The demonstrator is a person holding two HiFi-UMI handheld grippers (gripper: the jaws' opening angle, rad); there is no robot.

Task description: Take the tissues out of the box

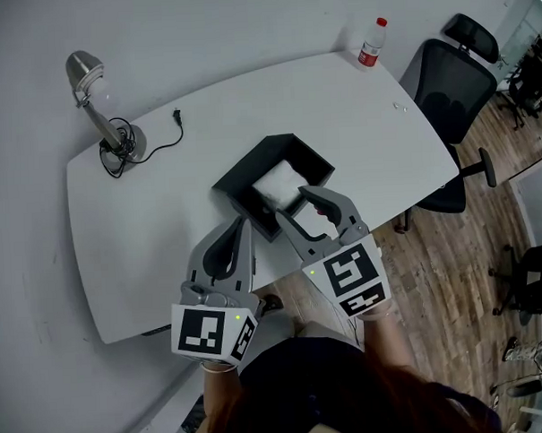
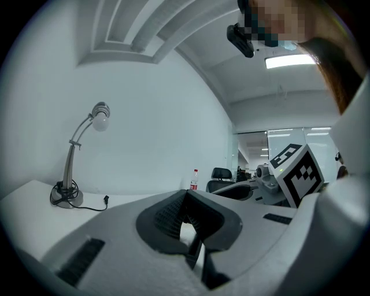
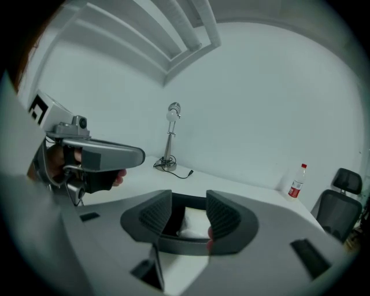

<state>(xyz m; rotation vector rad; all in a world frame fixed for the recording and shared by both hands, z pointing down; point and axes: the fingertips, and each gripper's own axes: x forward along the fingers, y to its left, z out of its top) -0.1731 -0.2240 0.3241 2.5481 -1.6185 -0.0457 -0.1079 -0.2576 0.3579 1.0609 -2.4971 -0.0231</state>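
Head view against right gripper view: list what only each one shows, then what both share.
Only the head view: the wooden floor, and the right gripper from above with its marker cube.

Only the right gripper view: the recessed ceiling, and that gripper's jaws standing apart with the tissues beyond them, not gripped.

Both: the table, lamp, bottle, black box, office chair and left gripper.
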